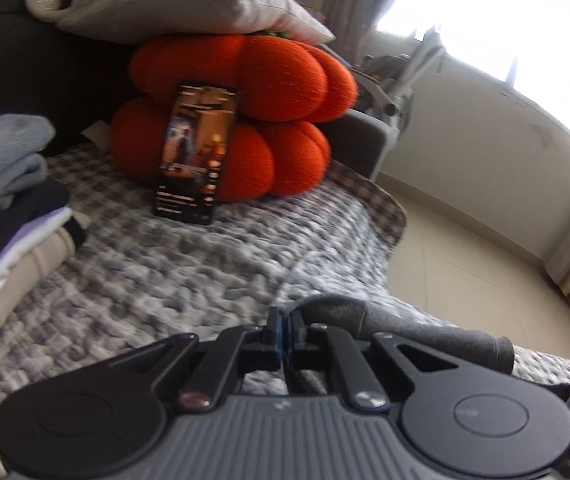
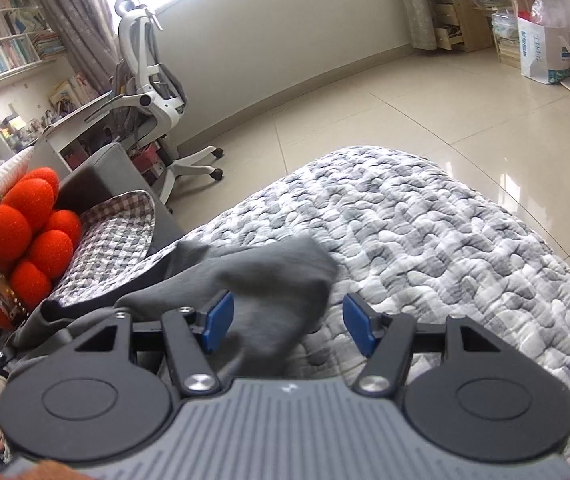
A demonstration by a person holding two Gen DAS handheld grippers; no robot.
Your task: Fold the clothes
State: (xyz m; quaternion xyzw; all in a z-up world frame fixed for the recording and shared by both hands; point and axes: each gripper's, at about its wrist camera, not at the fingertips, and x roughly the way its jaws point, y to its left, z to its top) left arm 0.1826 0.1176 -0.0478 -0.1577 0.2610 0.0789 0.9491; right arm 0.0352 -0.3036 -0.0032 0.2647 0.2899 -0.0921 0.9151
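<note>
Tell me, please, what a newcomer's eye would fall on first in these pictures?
The bright orange pumpkin-shaped cushion at the back of the grey checked quilt, with a lit phone propped against it. Next, the dark grey garment lying on the quilt between the open blue pads of the right gripper. A stack of folded clothes sits at the left wrist view's left edge.
</note>
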